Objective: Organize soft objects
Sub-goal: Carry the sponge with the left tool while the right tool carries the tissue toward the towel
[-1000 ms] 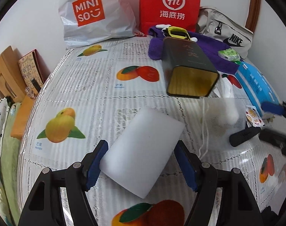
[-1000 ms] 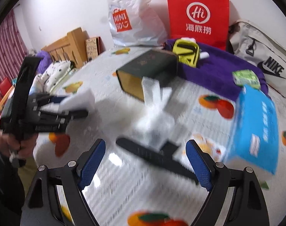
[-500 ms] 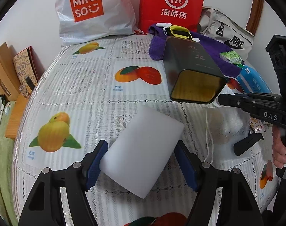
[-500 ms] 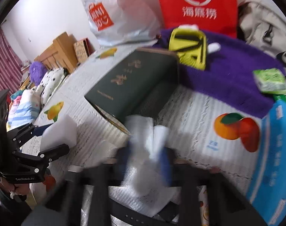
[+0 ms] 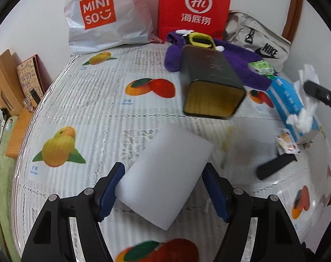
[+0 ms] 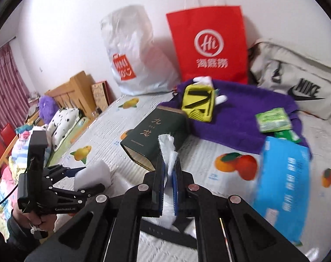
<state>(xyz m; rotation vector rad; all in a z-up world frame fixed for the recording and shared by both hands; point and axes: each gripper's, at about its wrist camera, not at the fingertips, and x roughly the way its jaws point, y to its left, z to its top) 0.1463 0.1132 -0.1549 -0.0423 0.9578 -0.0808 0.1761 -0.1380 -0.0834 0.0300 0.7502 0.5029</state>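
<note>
My left gripper [image 5: 163, 183] is shut on a white foam block [image 5: 165, 174] and holds it just above the fruit-print tablecloth; it also shows in the right wrist view [image 6: 93, 174]. My right gripper [image 6: 168, 163] is shut on a white crumpled tissue [image 6: 168, 148], lifted above the table; the tissue also shows at the right edge of the left wrist view [image 5: 305, 113]. A dark green tin box [image 5: 211, 80] lies on its side with its open golden mouth toward me, ahead of both grippers [image 6: 156, 133].
A purple towel [image 6: 242, 113] with a yellow pouch [image 6: 198, 102] lies behind the box. A blue tissue pack [image 6: 283, 187], green packets [image 6: 272, 120], a black strap [image 5: 274, 166], a red paper bag [image 5: 196, 8], a Miniso bag [image 5: 100, 15] and a Nike bag [image 6: 296, 80] are around.
My right gripper came down, closed on the tissue and lifted it up and to the right. My left gripper has kept hold of the foam block with little movement.
</note>
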